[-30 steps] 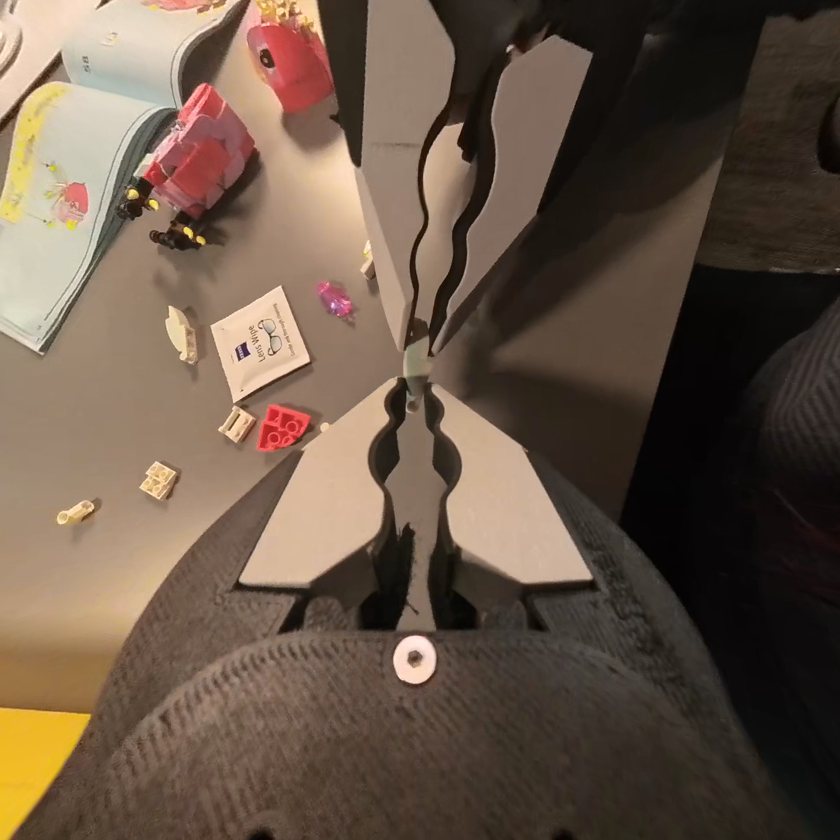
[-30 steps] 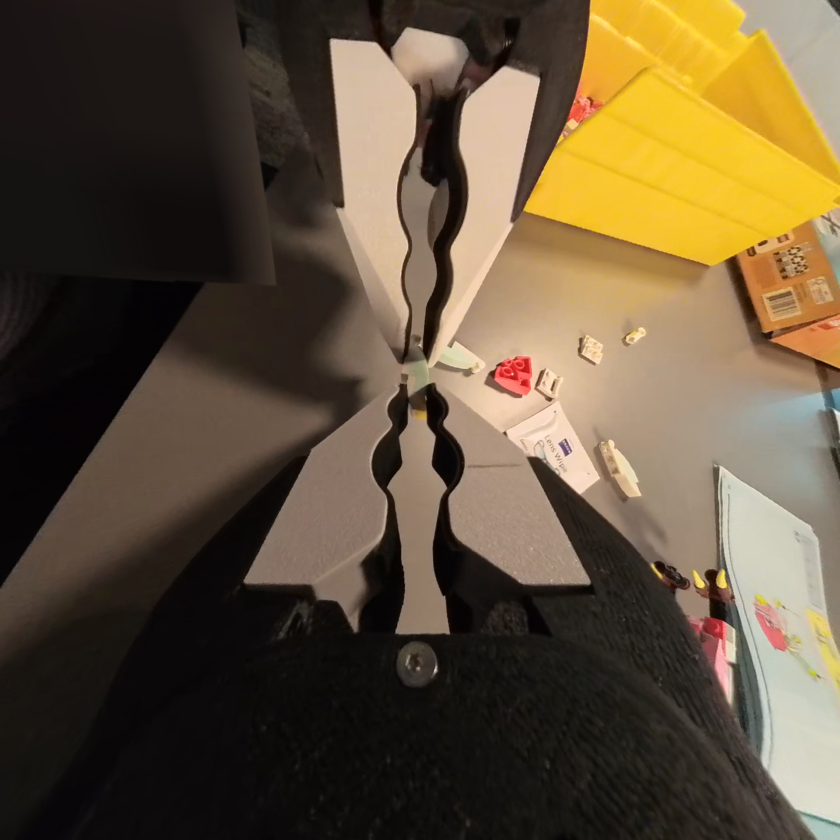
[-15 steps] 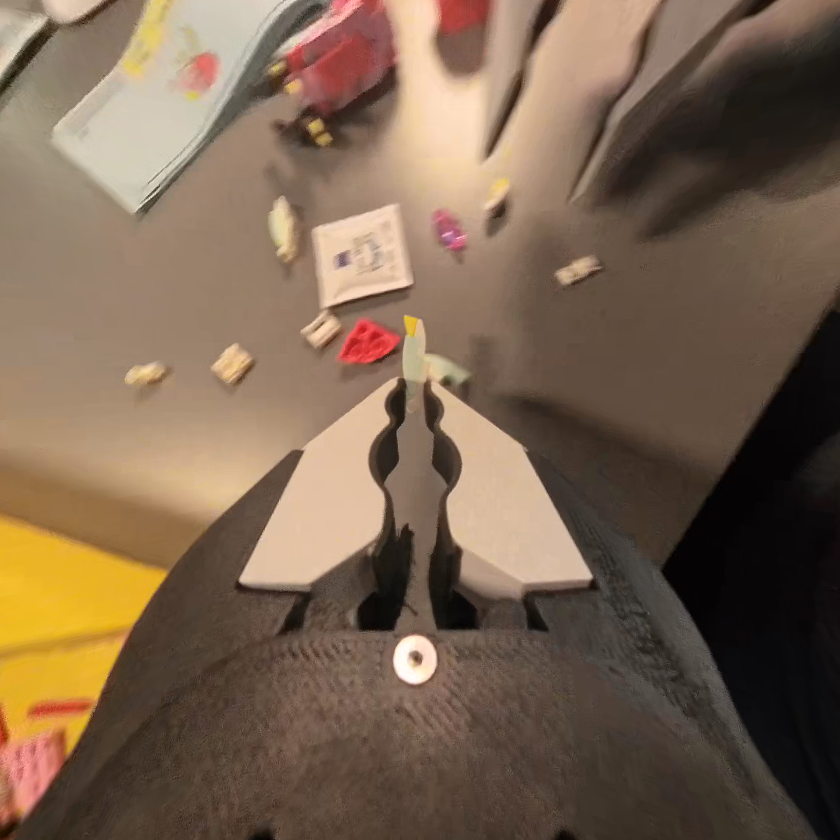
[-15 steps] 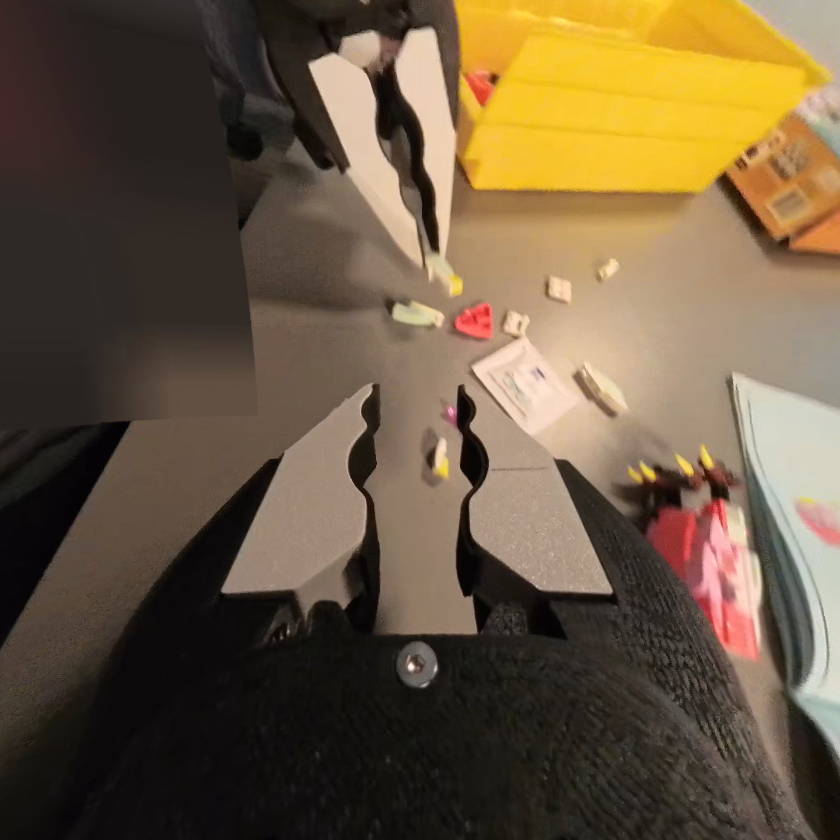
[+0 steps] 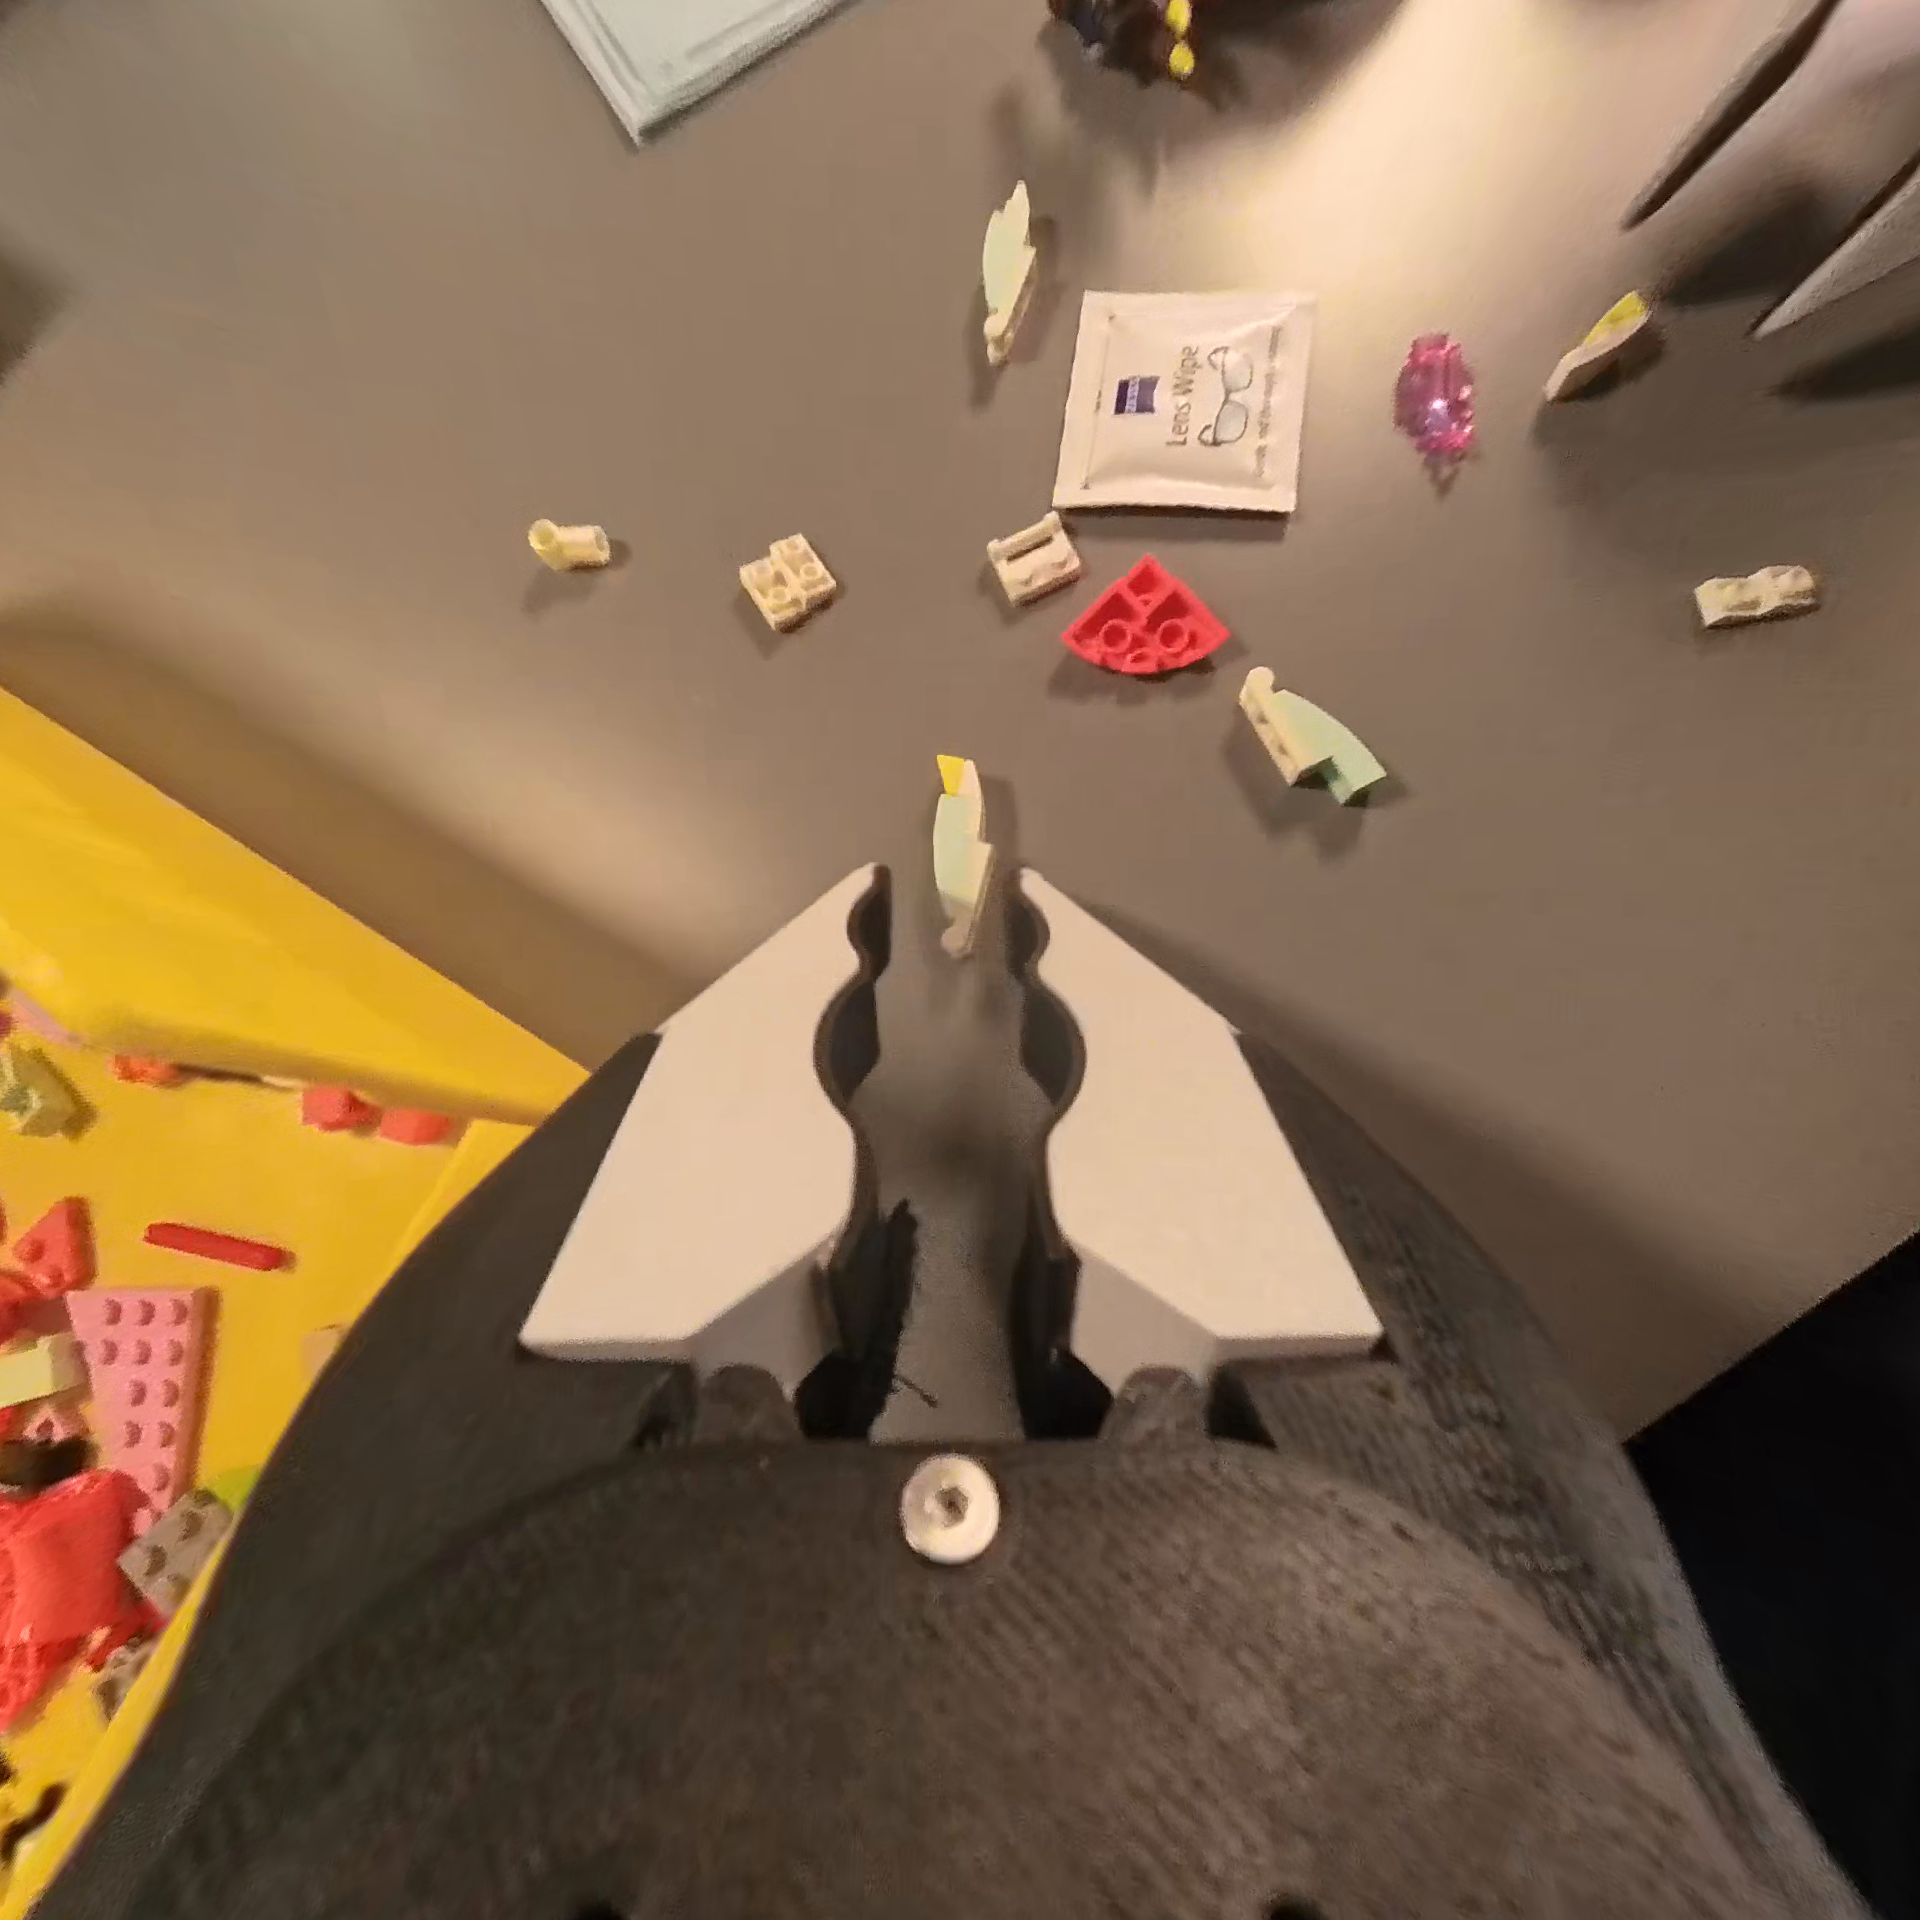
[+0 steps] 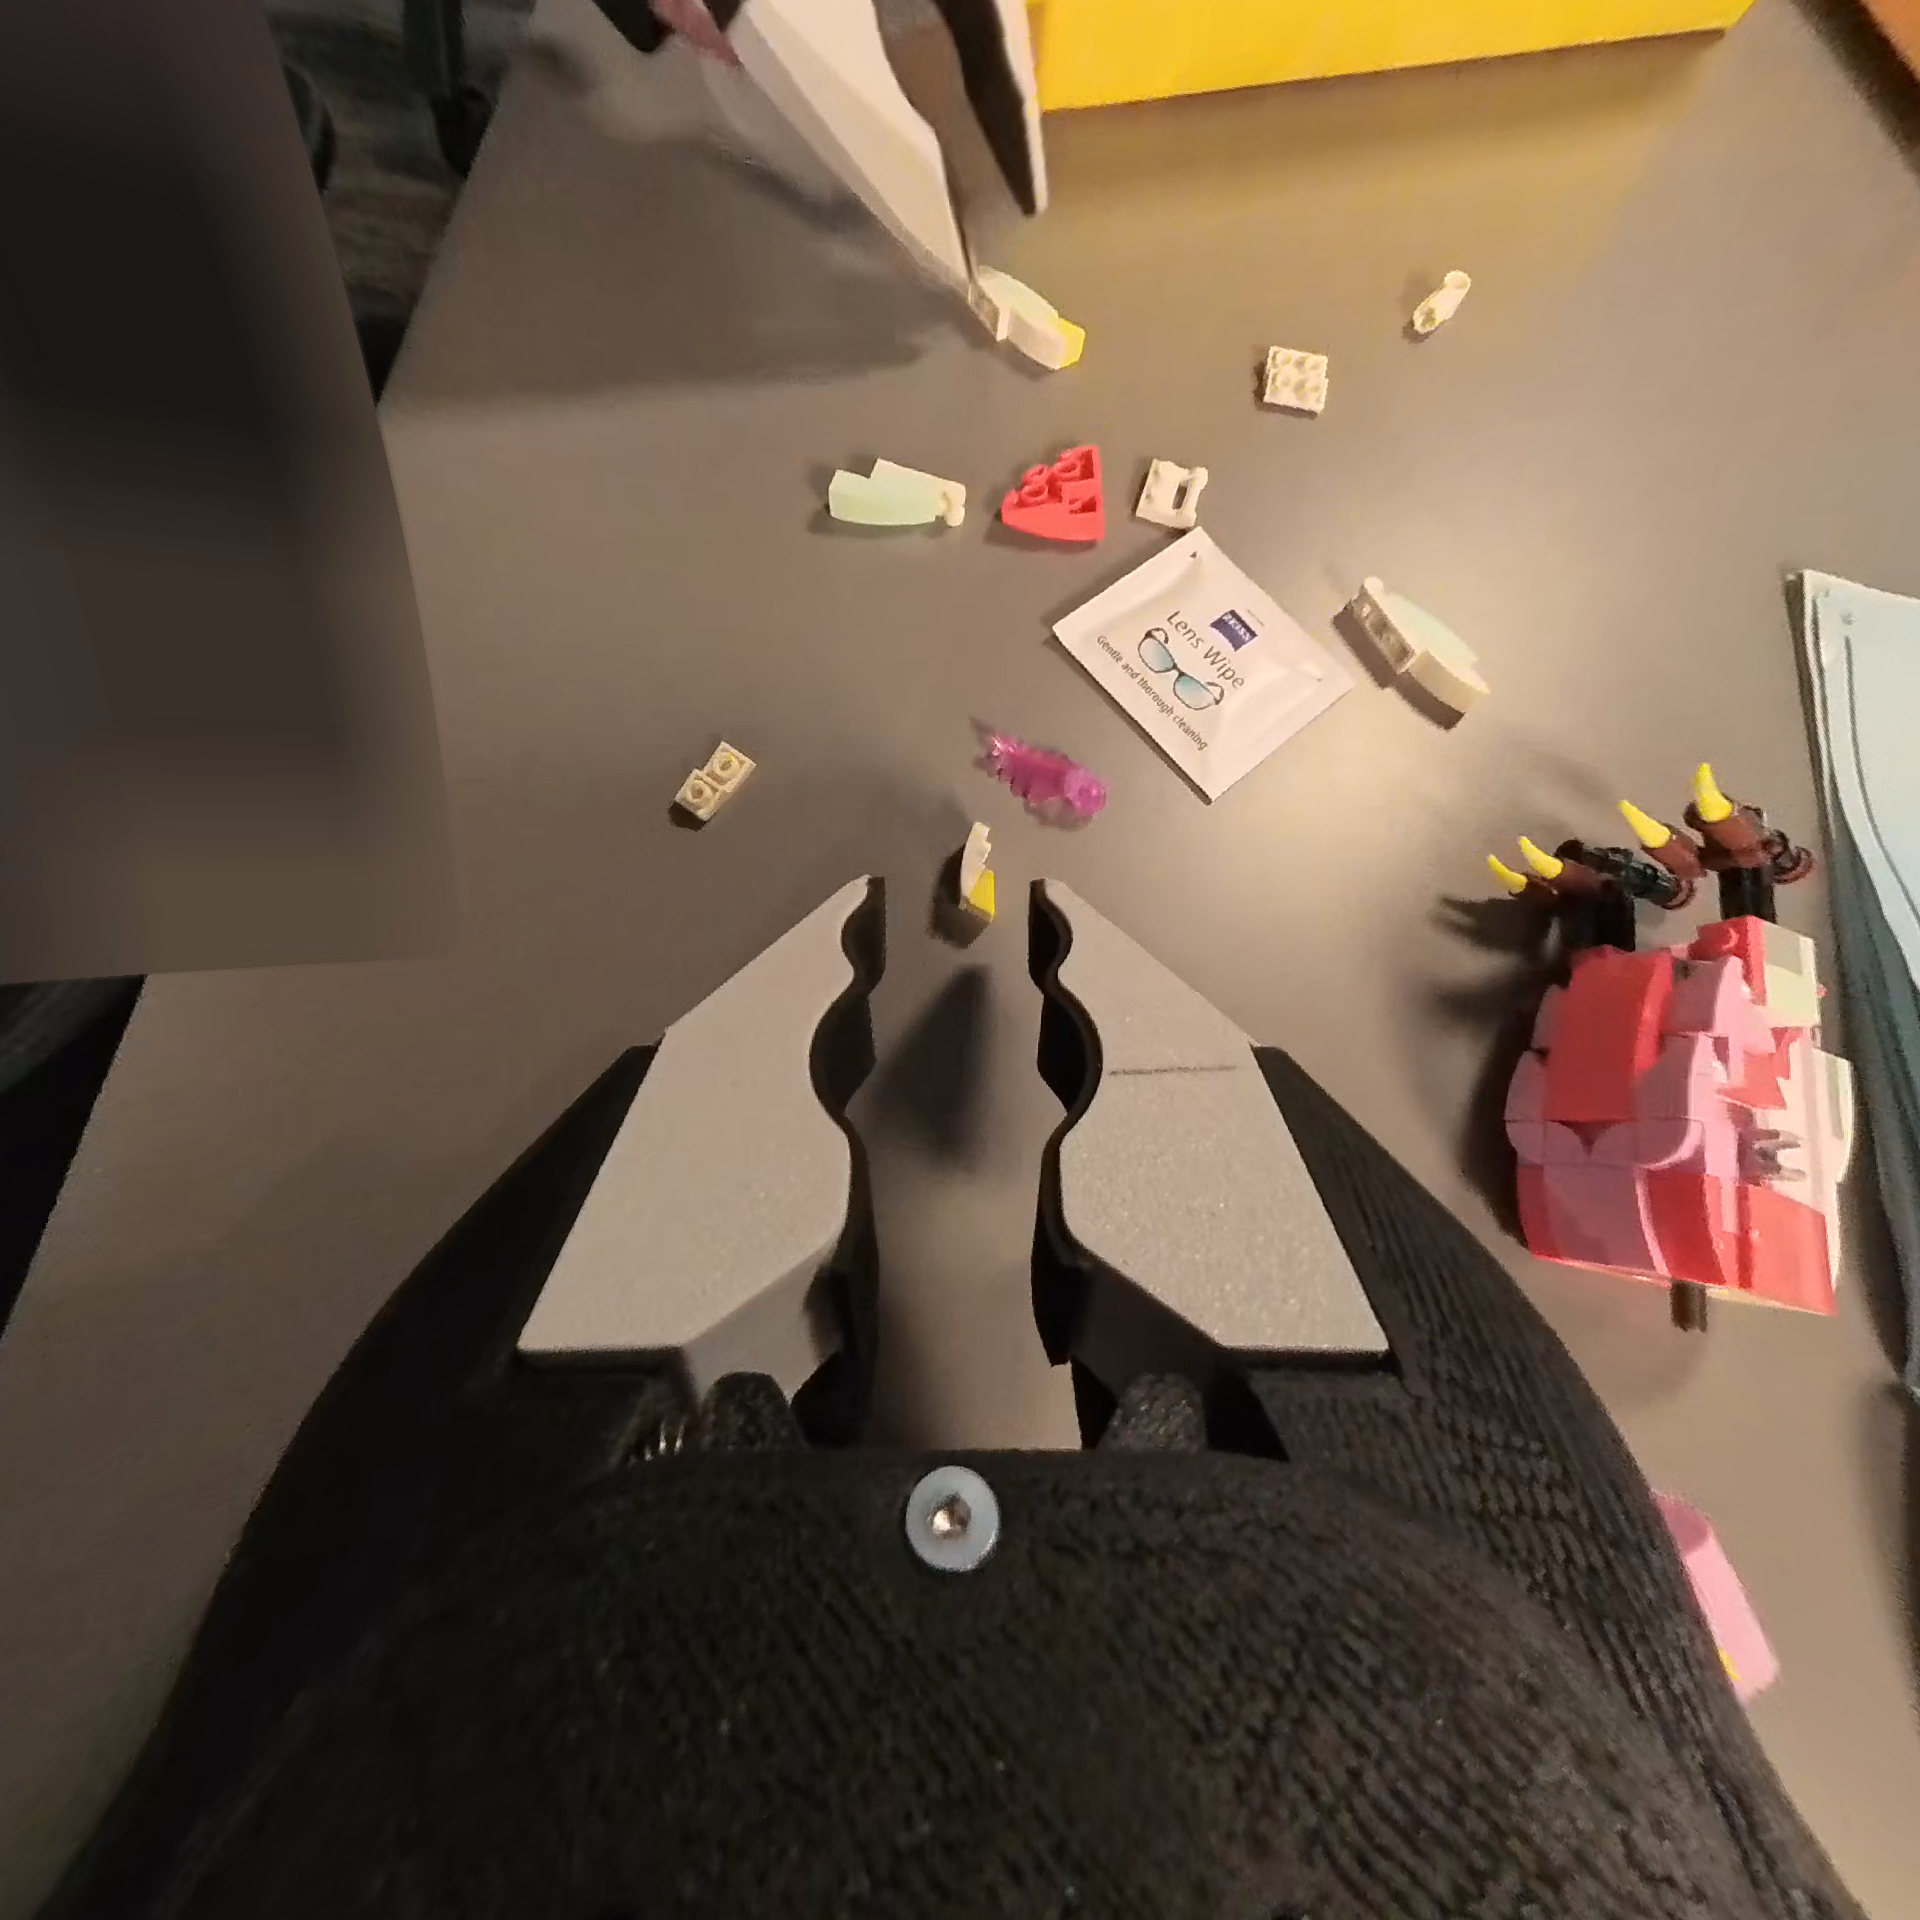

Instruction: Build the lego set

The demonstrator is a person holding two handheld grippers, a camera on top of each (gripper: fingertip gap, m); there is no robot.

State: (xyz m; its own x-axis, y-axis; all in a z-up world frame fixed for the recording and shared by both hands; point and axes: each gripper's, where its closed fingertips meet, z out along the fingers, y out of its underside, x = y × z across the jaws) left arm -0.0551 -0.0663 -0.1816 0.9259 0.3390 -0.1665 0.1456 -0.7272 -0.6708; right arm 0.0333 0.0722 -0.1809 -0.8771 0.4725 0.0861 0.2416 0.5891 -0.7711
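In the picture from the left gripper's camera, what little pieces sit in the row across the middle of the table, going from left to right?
Small cream tube piece → cream square brick → cream clip piece → red wedge brick → cream flat piece, far off to the right.

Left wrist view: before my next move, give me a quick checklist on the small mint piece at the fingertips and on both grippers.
1. Left gripper open: ok.
2. Mint piece clear of both pads, gap on each side: ok.
3. Mint piece settled on the table: cannot tell.
4. Right gripper open, holding nothing: ok.
5. White and yellow piece on the table just ahead of the right fingertips, untouched: ok.
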